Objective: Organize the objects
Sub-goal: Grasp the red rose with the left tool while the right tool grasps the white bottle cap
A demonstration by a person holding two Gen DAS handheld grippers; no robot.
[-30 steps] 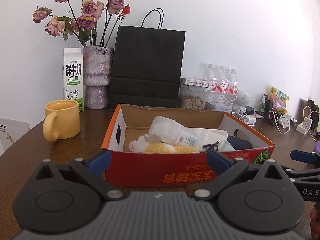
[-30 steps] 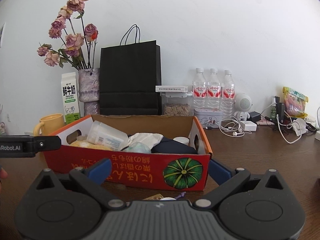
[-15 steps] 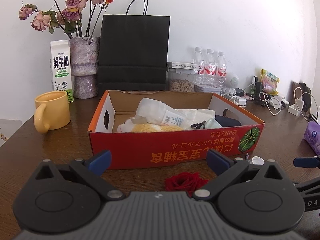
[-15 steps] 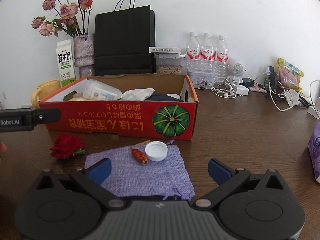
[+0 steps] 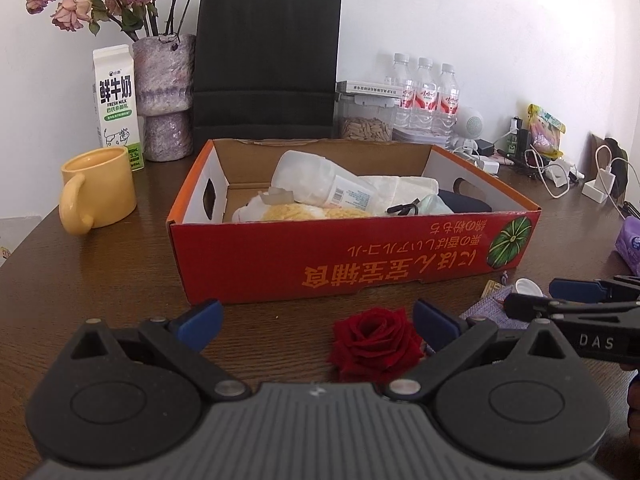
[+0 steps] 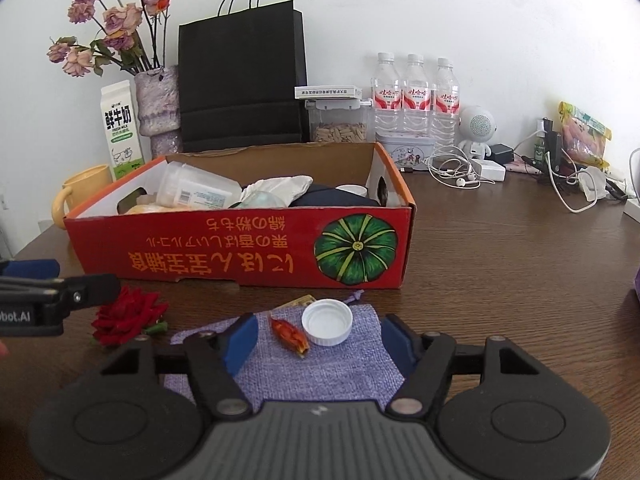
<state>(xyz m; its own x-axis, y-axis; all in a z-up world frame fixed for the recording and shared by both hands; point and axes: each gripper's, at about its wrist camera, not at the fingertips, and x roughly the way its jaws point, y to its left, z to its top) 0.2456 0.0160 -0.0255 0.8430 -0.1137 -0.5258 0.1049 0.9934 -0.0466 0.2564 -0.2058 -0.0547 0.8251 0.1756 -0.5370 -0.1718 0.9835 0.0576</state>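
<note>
A red cardboard box (image 5: 360,264) holding a plastic bottle, a cloth and other items stands mid-table. A red rose head (image 5: 374,342) lies on the wood before it, between the fingers of my open left gripper (image 5: 316,320), close to the right finger. In the right wrist view a purple burlap pouch (image 6: 304,372) lies flat with a white bottle cap (image 6: 327,321) and a red wrapped candy (image 6: 290,334) on it. My right gripper (image 6: 319,340) hovers over the pouch, jaws closing, with cap and candy just ahead of the pads and untouched. The rose (image 6: 126,316) lies left of the pouch.
A yellow mug (image 5: 98,188), a milk carton (image 5: 116,104), a vase of dried roses (image 5: 164,92) and a black paper bag (image 5: 266,64) stand behind the box. Water bottles (image 6: 416,100), a seed container, a small white speaker and cables fill the back right. A purple packet (image 5: 630,240) lies at the right edge.
Both cameras have tipped down, bringing the rose, pouch, cap and candy into view. The right gripper's fingers have drawn closer together. The left gripper's fingers stay wide apart.
</note>
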